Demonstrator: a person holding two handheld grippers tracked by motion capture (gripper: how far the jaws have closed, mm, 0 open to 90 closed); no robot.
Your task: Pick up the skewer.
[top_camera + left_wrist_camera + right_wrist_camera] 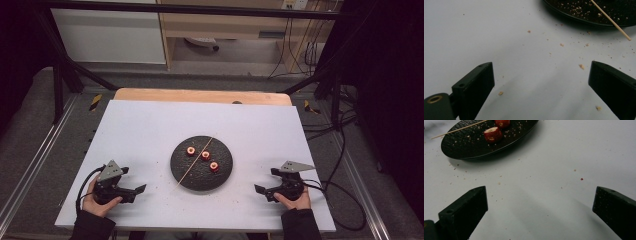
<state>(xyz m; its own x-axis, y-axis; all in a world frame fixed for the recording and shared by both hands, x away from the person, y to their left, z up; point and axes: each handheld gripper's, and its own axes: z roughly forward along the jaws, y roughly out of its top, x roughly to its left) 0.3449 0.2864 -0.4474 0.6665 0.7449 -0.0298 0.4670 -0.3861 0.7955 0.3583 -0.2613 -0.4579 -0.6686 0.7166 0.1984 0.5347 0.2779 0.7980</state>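
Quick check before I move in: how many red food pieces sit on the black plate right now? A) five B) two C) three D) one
C: the high view shows three red pieces on the black plate, lying beside the wooden skewer that crosses it.

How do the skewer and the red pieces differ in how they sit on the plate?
The wooden skewer is long, thin and pale, while the three red pieces are short, round and red with pale centres. The skewer lies slantwise across the black plate with its near end jutting past the rim; the red pieces sit wholly inside it, in a loose row to the right of the skewer. Both rest on the plate, untouched by either tool.
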